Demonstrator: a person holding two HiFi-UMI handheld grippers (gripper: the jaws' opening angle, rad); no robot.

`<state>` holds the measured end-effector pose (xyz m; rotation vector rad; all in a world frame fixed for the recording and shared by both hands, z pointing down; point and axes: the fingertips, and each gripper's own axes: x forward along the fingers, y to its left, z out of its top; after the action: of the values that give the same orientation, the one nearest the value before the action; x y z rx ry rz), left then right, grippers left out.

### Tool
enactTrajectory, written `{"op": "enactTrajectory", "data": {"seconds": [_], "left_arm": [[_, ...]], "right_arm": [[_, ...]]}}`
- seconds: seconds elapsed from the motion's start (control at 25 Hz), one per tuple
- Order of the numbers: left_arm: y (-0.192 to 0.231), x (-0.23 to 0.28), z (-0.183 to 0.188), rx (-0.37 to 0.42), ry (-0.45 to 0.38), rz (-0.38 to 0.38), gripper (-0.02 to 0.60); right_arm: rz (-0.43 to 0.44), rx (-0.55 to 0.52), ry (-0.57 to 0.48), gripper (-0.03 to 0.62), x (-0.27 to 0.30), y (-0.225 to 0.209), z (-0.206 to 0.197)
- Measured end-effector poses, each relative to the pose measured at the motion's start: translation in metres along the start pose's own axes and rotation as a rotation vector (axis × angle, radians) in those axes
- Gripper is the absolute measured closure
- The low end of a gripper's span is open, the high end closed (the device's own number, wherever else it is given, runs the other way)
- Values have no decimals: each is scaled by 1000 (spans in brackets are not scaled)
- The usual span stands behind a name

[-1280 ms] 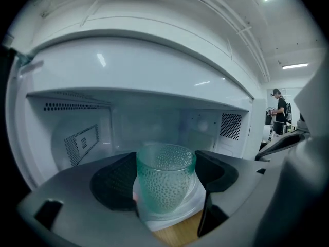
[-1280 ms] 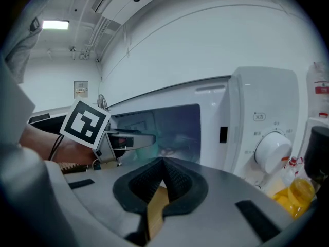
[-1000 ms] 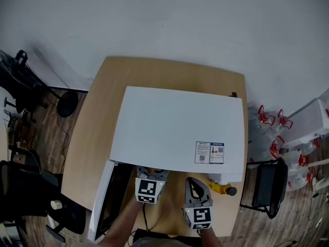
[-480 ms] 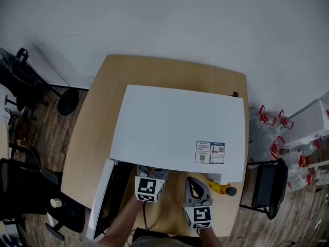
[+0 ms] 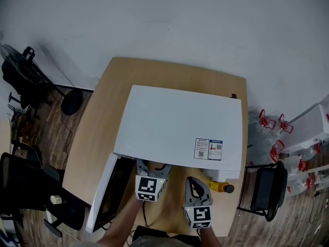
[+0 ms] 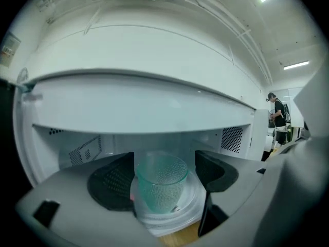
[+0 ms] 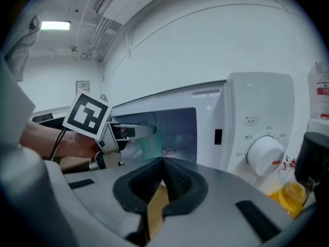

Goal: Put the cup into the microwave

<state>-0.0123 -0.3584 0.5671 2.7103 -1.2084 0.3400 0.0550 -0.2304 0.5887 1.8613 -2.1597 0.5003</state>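
Cup (image 6: 160,184), a clear greenish tumbler with a beaded texture, stands upright on the glass turntable (image 6: 194,206) inside the white microwave (image 5: 177,125), whose door (image 5: 105,194) hangs swung out to the left. The left gripper (image 5: 152,168) reaches into the cavity, and the cup sits right between its two dark pads: the left pad lies against or just beside the cup's side, while a narrow gap shows between the cup and the right pad, so the jaws stand apart around it rather than clamped. The right gripper (image 5: 195,185) hovers outside over the wooden table (image 5: 97,133), in front of the microwave's control panel, its pads pressed together with nothing between them. A yellow bottle (image 5: 218,187) lies on the table just to its right.
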Motion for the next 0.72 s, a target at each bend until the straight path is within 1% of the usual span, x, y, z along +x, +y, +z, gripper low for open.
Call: {"op": "enactTrajectory", "data": {"seconds": [0.52,0.72], "left_arm": [[-30,-58,20,9,-11,54,213],[-47,-88,25,5,-17,77,228]], "right_arm": [[39,-44,-76,579,-51,6,24],[51,-67,-111,579,-77,8,35]]}}
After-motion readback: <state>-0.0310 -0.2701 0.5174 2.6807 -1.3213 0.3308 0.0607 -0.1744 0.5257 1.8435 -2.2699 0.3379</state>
